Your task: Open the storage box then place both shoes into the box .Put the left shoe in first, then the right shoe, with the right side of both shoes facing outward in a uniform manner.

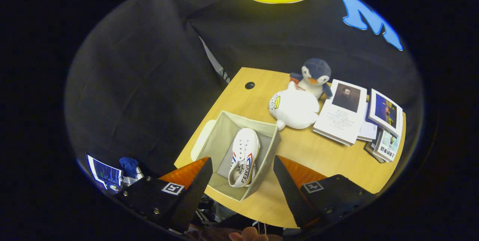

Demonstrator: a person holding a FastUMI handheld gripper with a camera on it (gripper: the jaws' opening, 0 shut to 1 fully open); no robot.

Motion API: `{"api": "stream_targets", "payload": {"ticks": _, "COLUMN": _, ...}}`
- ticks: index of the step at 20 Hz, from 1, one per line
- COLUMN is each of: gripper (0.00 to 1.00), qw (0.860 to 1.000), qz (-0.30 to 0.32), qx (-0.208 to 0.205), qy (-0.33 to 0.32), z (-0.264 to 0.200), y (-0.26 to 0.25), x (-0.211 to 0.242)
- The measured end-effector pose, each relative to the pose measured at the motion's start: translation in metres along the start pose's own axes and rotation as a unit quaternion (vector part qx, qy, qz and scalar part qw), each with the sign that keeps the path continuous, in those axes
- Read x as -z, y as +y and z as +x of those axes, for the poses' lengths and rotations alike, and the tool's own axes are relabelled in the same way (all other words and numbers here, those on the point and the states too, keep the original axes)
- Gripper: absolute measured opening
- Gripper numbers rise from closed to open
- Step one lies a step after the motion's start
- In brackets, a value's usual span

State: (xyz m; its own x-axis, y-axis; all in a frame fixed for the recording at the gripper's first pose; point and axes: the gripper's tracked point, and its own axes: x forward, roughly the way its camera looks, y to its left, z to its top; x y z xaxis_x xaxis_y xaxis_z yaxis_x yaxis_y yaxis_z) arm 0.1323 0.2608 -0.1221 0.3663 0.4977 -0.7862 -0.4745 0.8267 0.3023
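Gripper view, looking down from well above the bench (pixel 299 147). My hand-held gripper (pixel 239 181) hangs with its two fingers spread wide and nothing between them; it is released and touches neither box nor shoe. The open storage box (pixel 220 140) sits directly ahead of and below the fingers, framed in the gap between them, at the near corner of the bench. One white shoe (pixel 244 156) with red and blue stripes lies inside the box, its long axis running roughly along my line of sight: heel toward the fingers, toe pointing away toward the far wall of the box. It lies toward the right-finger side of the box floor, leaving bare floor beside it on the left-finger side. I judge this to be the first shoe already placed, so the coming move turns on that free strip: a second shoe would need to go in parallel to the first. I cannot tell from here where the second shoe lies. Beyond the box are a white plush toy (pixel 293 108), a penguin plush (pixel 314 76) and several booklets (pixel 342 112), well apart from the fingers.
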Motion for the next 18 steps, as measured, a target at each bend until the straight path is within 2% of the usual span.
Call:
{"api": "stream_targets", "payload": {"ticks": 4, "gripper": 0.99, "qw": 0.992, "qz": 0.023, "qx": 0.060, "qy": -0.105, "z": -0.055, "y": -0.042, "x": -0.016}}
{"api": "stream_targets", "payload": {"ticks": 7, "gripper": 0.99, "qw": 0.973, "qz": 0.026, "qx": 0.109, "qy": -0.200, "z": -0.110, "y": -0.070, "x": -0.029}}
{"api": "stream_targets", "payload": {"ticks": 11, "gripper": 0.99, "qw": 0.931, "qz": 0.018, "qx": 0.173, "qy": -0.320, "z": -0.177, "y": -0.092, "x": -0.033}}
{"api": "stream_targets", "payload": {"ticks": 15, "gripper": 0.99, "qw": 0.870, "qz": 0.008, "qx": 0.225, "qy": -0.438, "z": -0.247, "y": -0.101, "x": -0.030}}
{"api": "stream_targets", "payload": {"ticks": 18, "gripper": 0.99, "qw": 0.847, "qz": -0.008, "qx": 0.251, "qy": -0.470, "z": -0.274, "y": -0.095, "x": -0.011}}
